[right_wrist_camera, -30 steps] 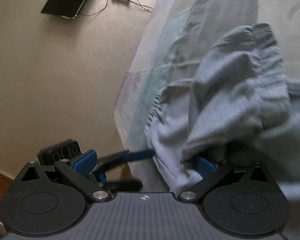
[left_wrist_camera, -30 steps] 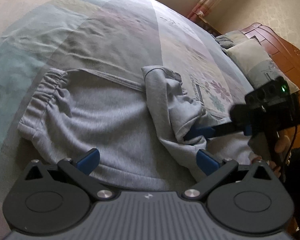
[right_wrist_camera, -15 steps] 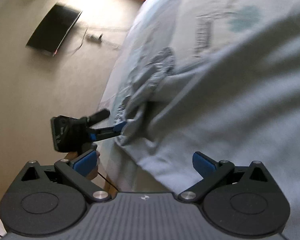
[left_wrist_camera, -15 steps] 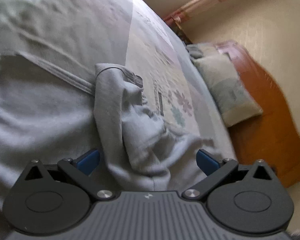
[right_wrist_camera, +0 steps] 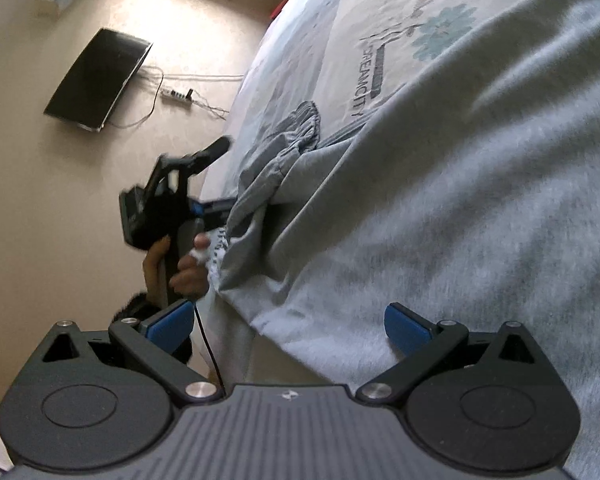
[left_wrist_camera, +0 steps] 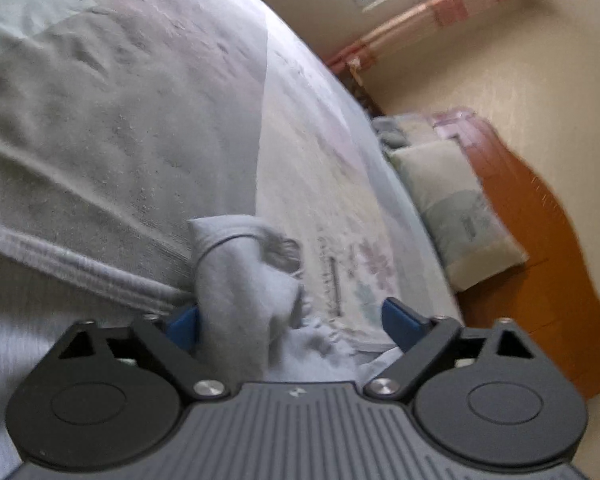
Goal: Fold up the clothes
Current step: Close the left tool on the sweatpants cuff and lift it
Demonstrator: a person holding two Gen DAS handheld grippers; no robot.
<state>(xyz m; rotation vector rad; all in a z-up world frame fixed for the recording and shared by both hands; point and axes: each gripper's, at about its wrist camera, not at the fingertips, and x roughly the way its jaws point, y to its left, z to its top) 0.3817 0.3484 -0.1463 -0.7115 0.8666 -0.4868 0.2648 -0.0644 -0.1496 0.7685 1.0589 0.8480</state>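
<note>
The bed (left_wrist_camera: 308,128) fills most of what lies ahead of my left gripper (left_wrist_camera: 296,324); its patterned sheet (left_wrist_camera: 340,216) runs clear and flat to the far side, with open surface ahead and to the right of the tool. The wooden headboard (left_wrist_camera: 540,264) closes off the right-hand side, and a pillow (left_wrist_camera: 456,208) lies against it, well apart from the tool. A curtain (left_wrist_camera: 432,20) hangs at the far wall.

The grey trousers (left_wrist_camera: 52,312) lie spread on the bed to the left of and beneath my left gripper. One folded leg (left_wrist_camera: 236,288) rises between its fingers, with the cuff (left_wrist_camera: 228,232) standing just ahead of the tips. The left blue pad (left_wrist_camera: 184,324) touches this fold; the right pad (left_wrist_camera: 400,320) stands apart from it over the sheet. The jaws have just been closing and are at a medium gap with cloth between them, not clamped.

My right gripper (right_wrist_camera: 288,324) stands wide, its left pad (right_wrist_camera: 172,324) over the bed's near edge and its right pad (right_wrist_camera: 404,328) over the trouser cloth (right_wrist_camera: 460,200). The cloth edge runs between the pads without being pressed. Ahead and to the left, my hand (right_wrist_camera: 184,264) grips the other tool's handle at the bed's edge. Bare floor (right_wrist_camera: 40,200) lies left of that edge, with a dark screen (right_wrist_camera: 96,84) and a power strip (right_wrist_camera: 176,96) far off.
</note>
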